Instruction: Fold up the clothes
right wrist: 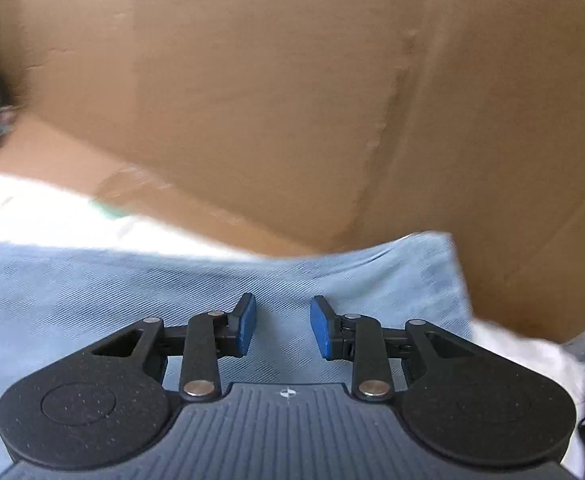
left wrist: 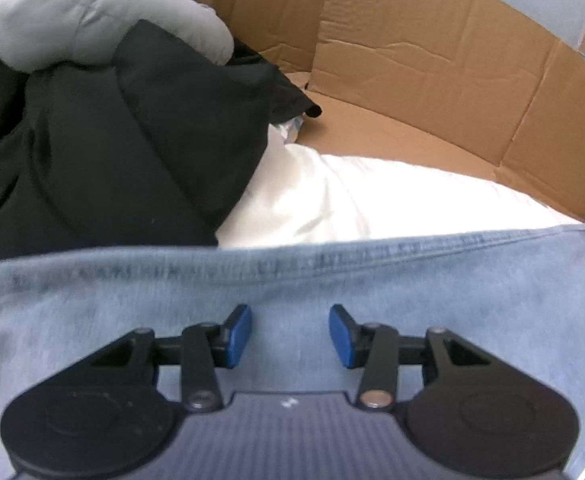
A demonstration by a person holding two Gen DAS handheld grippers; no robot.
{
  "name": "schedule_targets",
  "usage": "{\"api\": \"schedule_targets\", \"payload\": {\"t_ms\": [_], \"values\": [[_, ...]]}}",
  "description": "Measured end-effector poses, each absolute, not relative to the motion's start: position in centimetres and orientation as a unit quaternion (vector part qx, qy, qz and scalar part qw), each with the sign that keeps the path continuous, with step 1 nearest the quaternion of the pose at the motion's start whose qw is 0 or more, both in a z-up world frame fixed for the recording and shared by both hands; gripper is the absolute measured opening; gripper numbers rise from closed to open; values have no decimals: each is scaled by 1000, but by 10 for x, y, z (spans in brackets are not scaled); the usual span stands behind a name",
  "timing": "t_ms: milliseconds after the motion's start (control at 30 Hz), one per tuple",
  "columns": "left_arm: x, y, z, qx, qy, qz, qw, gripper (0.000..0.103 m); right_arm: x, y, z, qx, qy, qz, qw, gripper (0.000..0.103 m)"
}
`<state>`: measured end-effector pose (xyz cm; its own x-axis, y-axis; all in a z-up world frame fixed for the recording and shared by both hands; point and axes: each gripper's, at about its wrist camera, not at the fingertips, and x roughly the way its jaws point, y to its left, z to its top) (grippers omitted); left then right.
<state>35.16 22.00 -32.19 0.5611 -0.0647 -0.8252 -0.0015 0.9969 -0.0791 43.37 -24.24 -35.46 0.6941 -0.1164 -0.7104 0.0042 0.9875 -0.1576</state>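
I see the jeans (left wrist: 292,280) spread flat in front of the cardboard box (left wrist: 432,60), no label or writing readable. My left gripper (left wrist: 290,336) and right gripper (right wrist: 283,326) hang over the denim, jaws spread, pinching nothing. White cloth (left wrist: 352,200) lies between jeans and box.

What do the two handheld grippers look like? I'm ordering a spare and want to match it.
Both match: the left gripper and right gripper have black linkage arms with silver pivot pins, blue pads on the jaws, two round black discs, and a ribbed grey body with a small white mark at its centre. No cables or sleeves show.
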Motion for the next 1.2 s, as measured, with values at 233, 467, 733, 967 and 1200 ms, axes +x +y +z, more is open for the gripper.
{"api": "schedule_targets", "payload": {"t_ms": [233, 467, 733, 967, 1200], "values": [[359, 223, -328, -41, 462, -25, 885, 48, 448, -268, -361, -59, 382, -48, 921, 59], [338, 234, -314, -81, 443, -27, 892, 47, 446, -273, -359, 6, 358, -97, 929, 50], [280, 272, -286, -98, 426, 21, 899, 47, 416, -269, -342, 32, 349, -72, 934, 51], [272, 326, -268, -100, 431, 81, 893, 46, 380, -260, -330, 27, 373, -24, 927, 51], [276, 358, -286, -103, 428, 125, 889, 46, 334, -254, -328, 20, 392, 14, 920, 52]]}}
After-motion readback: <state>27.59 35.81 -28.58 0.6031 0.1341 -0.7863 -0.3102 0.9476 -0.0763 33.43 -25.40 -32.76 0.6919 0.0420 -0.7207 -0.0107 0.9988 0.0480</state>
